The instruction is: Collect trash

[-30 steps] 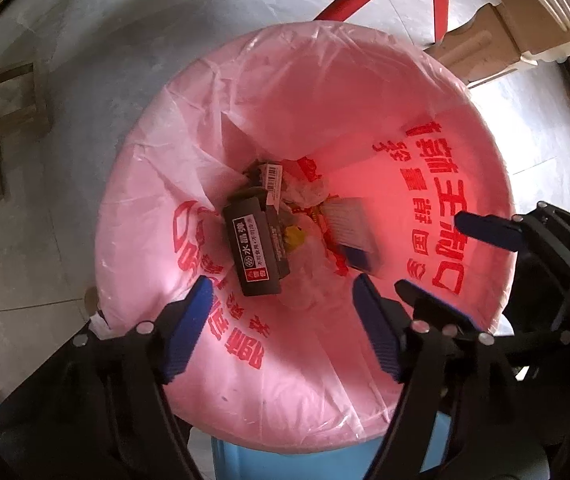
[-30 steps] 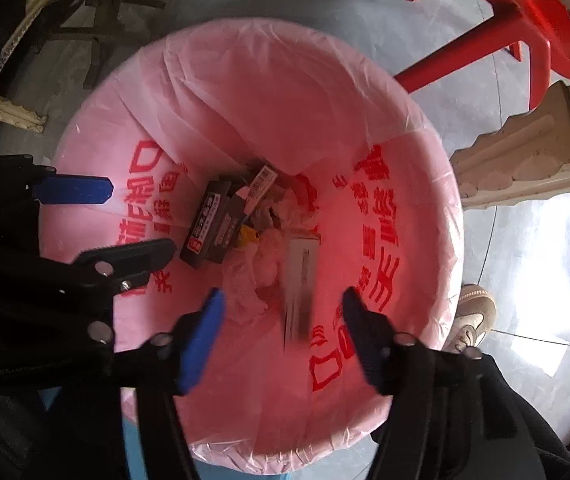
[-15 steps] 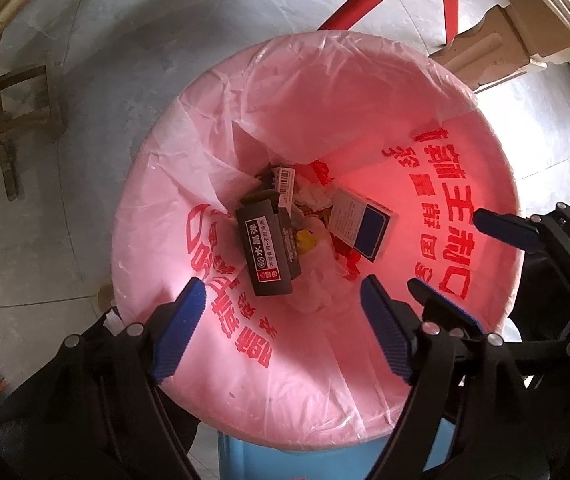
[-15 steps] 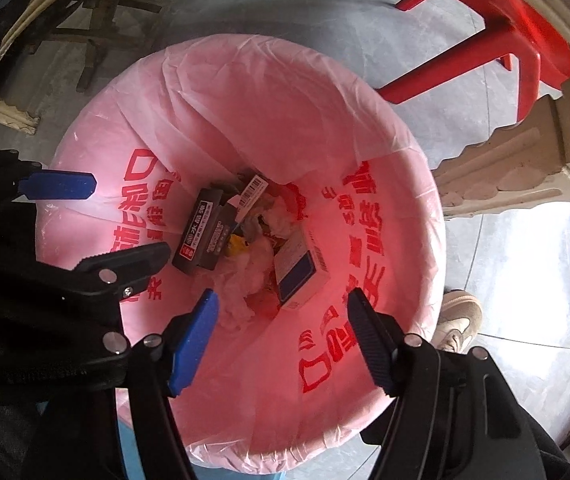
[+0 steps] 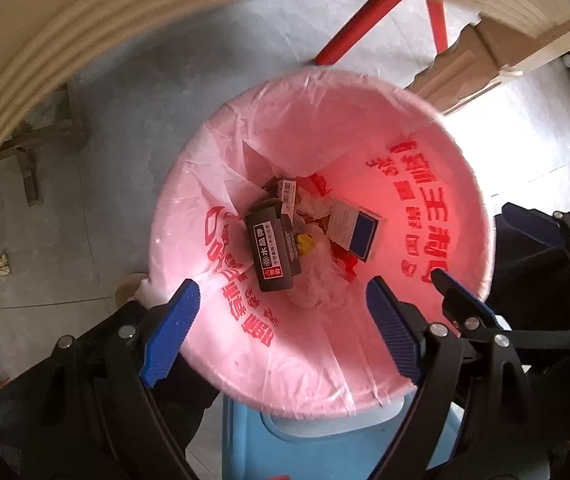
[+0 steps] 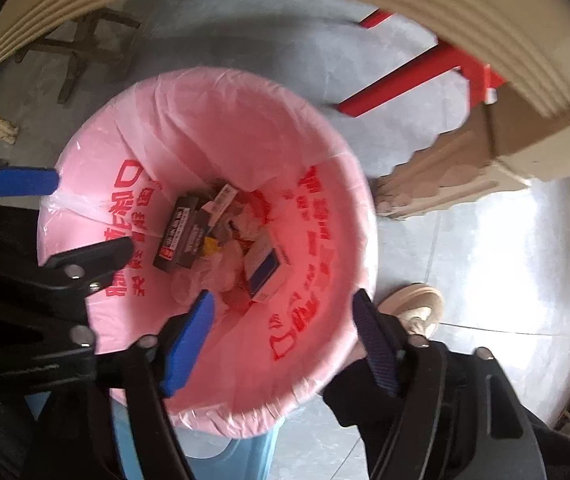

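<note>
A blue bin lined with a pink bag (image 5: 425, 184) (image 6: 189, 128) stands on the floor below both grippers. At its bottom lie a dark box (image 5: 271, 248) (image 6: 179, 236), a white and blue box (image 5: 355, 228) (image 6: 267, 266), a barcode carton (image 5: 287, 190) and crumpled wrappers (image 5: 321, 280). My left gripper (image 5: 281, 336) is open and empty above the bin's near rim. My right gripper (image 6: 283, 340) is open and empty above the near rim too. Each gripper shows at the edge of the other's view, the right one (image 5: 485, 248) and the left one (image 6: 57, 216).
A cream table edge (image 5: 85, 28) (image 6: 485, 40) arcs across the top of both views. Red chair legs (image 5: 349, 32) (image 6: 409, 80) and a carved table leg (image 6: 445, 176) stand beyond the bin. A shoe (image 6: 413, 308) is on the grey floor at the right.
The white and blue box dropped from my right gripper and came to rest in the bin. Both grippers have risen away from the bin, and the table edge has come into view.
</note>
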Demonstrator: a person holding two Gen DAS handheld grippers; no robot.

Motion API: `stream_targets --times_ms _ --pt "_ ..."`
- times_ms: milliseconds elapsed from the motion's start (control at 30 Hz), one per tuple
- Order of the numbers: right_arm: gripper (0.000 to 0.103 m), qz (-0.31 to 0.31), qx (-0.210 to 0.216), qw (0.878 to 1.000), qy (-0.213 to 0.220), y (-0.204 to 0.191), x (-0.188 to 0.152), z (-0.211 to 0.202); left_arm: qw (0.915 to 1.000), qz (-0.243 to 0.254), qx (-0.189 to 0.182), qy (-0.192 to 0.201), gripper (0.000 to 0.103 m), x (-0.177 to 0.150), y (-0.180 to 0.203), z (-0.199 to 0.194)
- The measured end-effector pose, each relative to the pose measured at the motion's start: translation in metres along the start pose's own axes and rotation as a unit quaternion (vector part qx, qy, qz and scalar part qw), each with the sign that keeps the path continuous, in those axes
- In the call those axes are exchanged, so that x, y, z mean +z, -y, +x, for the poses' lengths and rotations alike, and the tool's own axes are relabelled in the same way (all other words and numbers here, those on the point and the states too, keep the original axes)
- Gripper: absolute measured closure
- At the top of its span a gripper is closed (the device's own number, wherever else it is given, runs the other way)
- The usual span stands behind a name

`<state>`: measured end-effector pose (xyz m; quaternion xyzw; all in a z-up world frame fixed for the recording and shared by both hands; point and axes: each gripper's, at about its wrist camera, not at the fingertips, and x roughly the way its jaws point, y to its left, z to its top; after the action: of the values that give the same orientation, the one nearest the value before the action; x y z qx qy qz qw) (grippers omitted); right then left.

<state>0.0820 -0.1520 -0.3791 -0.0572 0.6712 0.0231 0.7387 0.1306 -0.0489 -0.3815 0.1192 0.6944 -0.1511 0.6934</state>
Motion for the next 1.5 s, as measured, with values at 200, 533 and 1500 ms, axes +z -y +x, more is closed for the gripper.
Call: stream_targets --times_ms 200,533,1500 --pt "0.026 0.052 -0.01 0.998 0.037 0.015 -0.005 -0.039 0.9966 -0.007 0.003 0.082 0.02 -0.015 0.007 -0.062" --pt "0.021 0.087 -0.037 0.972 0.214 0.021 -0.032 -0.161 0.9686 -0.055 0.033 0.24 0.018 -0.062 0.007 -0.182" --pt "0.007 0.166 -0.114 0.854 0.479 0.021 -0.146 -0.404 0.8824 -0.093 0.083 0.454 0.006 -0.164 0.046 -0.364"
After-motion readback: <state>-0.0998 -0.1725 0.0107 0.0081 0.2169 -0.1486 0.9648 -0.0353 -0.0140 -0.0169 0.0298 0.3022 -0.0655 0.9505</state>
